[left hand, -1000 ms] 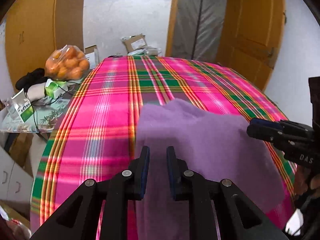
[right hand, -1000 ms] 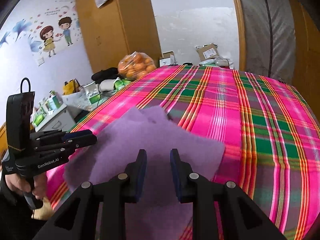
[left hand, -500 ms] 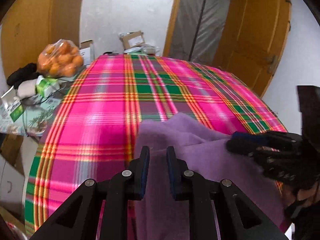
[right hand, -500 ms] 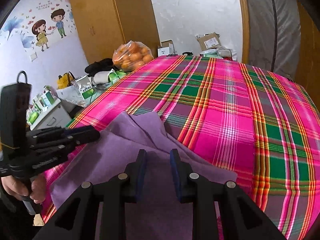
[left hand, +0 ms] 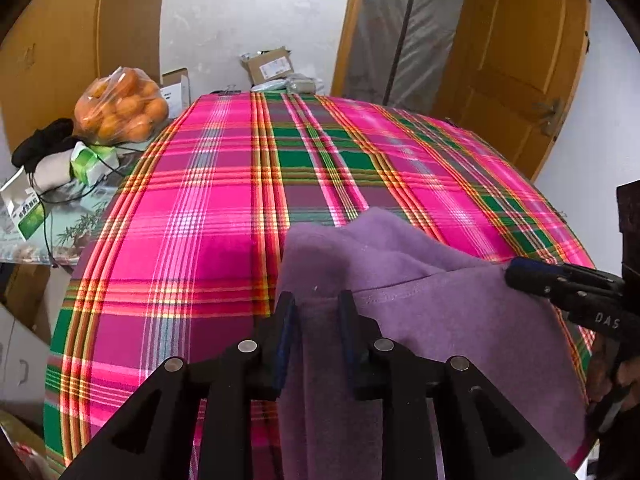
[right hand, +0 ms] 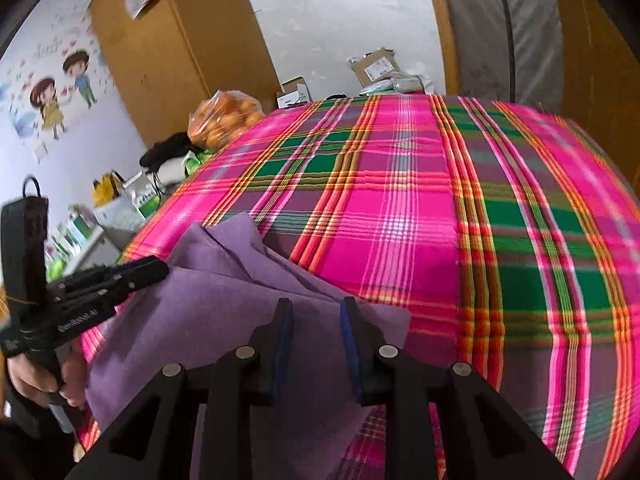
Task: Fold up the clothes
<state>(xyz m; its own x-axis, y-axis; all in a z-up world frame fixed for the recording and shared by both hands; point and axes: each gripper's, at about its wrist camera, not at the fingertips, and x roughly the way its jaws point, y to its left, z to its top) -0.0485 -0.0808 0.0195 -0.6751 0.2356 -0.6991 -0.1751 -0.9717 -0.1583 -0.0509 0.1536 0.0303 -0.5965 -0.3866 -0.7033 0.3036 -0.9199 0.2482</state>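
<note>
Where plaid table (left hand: 224, 208) ends, bagged oranges (left hand: 120, 108), cartons (left hand: 94, 160).

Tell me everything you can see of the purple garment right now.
The purple garment looks like soft, matte fleece, plain, with a stitched seam across it. It lies on the near part of the plaid cloth, folded over itself, layered edges bunched toward the far side. Fabric sits between the jaws of the left gripper and the right gripper, both at its near edge.

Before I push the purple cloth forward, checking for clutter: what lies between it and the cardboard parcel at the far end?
Only bare plaid tablecloth between purple cloth and parcel, in both views.
</note>
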